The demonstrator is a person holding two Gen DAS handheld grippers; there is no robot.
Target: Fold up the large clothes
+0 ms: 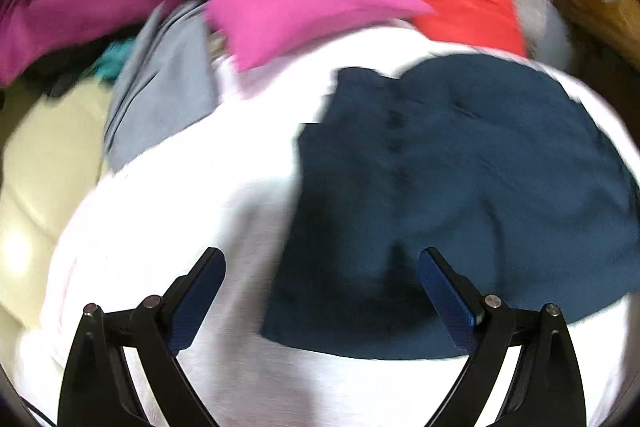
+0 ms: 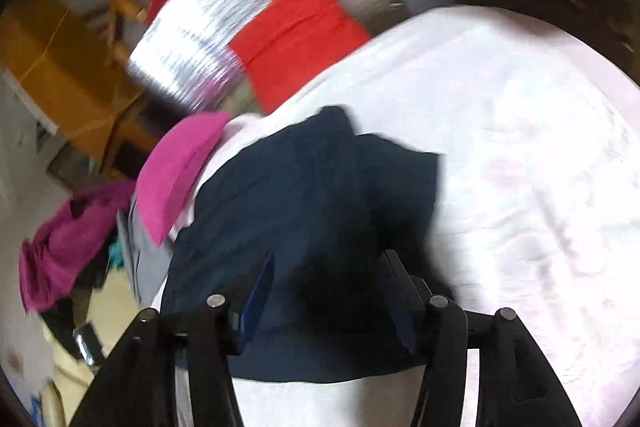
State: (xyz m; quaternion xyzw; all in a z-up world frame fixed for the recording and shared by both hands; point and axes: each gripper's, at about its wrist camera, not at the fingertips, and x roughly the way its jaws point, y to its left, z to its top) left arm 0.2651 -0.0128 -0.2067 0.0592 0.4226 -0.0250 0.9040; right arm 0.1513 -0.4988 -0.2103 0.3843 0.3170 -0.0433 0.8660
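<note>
A: One navy garment [image 1: 460, 195] is lying folded on the white sheet [image 1: 200, 211], near the middle, with a pink piece [image 1: 304, 11], a grey piece [image 1: 160, 99] and a red piece [image 1: 464, 3] lying beyond it.

B: Are the tongs holding it?

A: No. The left gripper [image 1: 322, 291] is standing wide open over the near edge of the garment, and nothing is between its pads. The right gripper [image 2: 328, 299] is about half open above the same cloth [image 2: 304, 211], and its pads are not pressing on anything.

B: So which step is going on?

A: I am judging that one fold is finished and both hands are letting go. The pictures are blurring, so I cannot tell the creases.

B: And next?

A: Probably it is needing a new grasp on an edge, or a fresh garment from the pile [image 1: 60, 23] at the left.
</note>
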